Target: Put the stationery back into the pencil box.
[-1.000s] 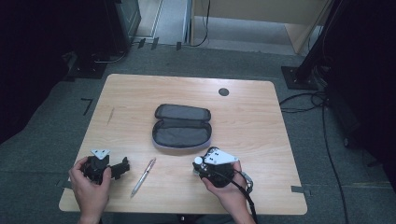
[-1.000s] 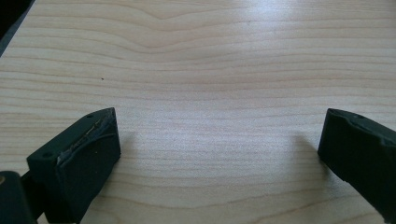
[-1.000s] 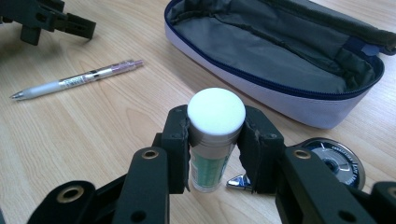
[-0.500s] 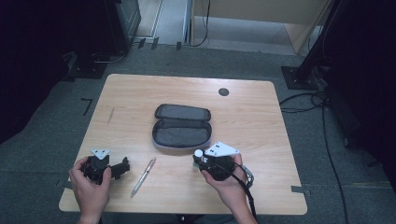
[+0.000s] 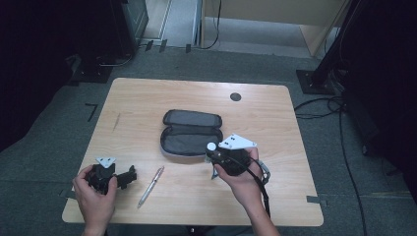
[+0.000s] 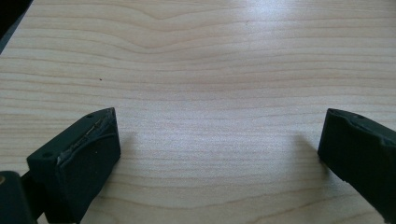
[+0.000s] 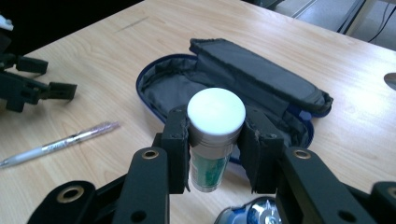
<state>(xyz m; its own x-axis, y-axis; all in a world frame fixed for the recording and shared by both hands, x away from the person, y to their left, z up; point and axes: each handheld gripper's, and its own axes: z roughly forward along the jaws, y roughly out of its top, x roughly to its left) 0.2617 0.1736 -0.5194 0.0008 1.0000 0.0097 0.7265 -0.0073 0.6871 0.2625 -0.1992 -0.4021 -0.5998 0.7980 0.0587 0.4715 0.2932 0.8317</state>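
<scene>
At case's [image 5: 189, 132] 5 o'clock, my right gripper [image 7: 215, 140] clamps tube [image 7: 215, 135] upright for stowing; left gripper [image 6: 219, 149] wide open, empty.

The white-capped tube [image 7: 215, 140] stands upright, lifted above the desk's [image 5: 147, 98] front half, just beside the open grey case [image 7: 224, 79].

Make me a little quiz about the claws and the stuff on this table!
1. True or false: the right claw grips a white-capped tube.
2. Which lies on the table between the two hands? A) the pen B) scissors C) a cup
3. Fill in: the pencil case lies ____, its lid folded back.

Key
1. True.
2. A.
3. Open.
</scene>
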